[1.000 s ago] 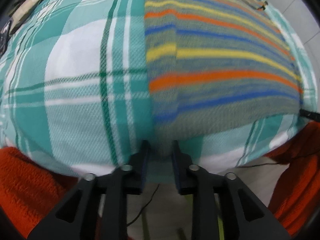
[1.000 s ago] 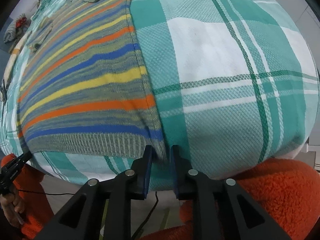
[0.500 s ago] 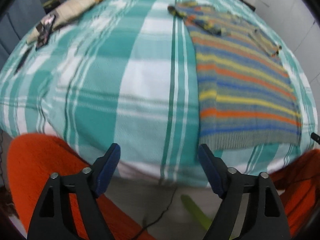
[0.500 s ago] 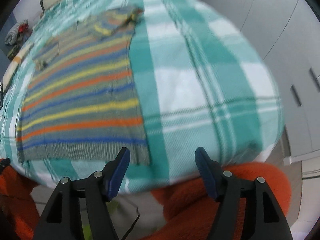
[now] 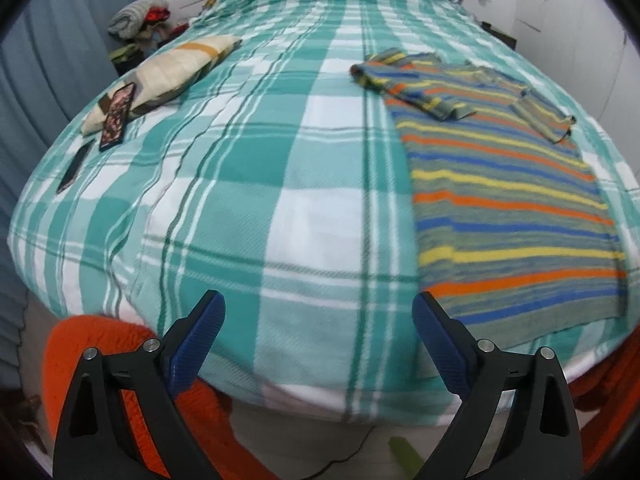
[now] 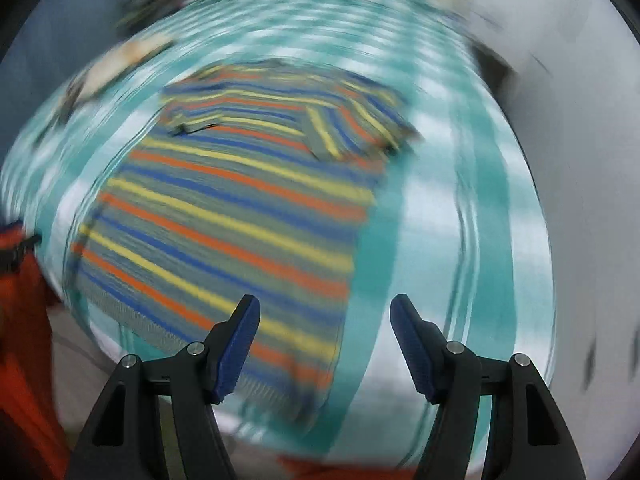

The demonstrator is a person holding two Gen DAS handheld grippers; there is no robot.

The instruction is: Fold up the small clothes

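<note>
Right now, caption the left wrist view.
Open left tool above plaid bedspread; striped sweater lies flat, sleeves folded in.

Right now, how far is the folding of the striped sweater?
Done: the striped sweater lies flat on the checked blanket, both sleeves folded in over the chest. In hand: nothing; the left tongs and right tongs are open. Left: folding the body.

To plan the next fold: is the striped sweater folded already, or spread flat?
Partly folded: striped sweater lies flat, both sleeves folded over its chest.
</note>
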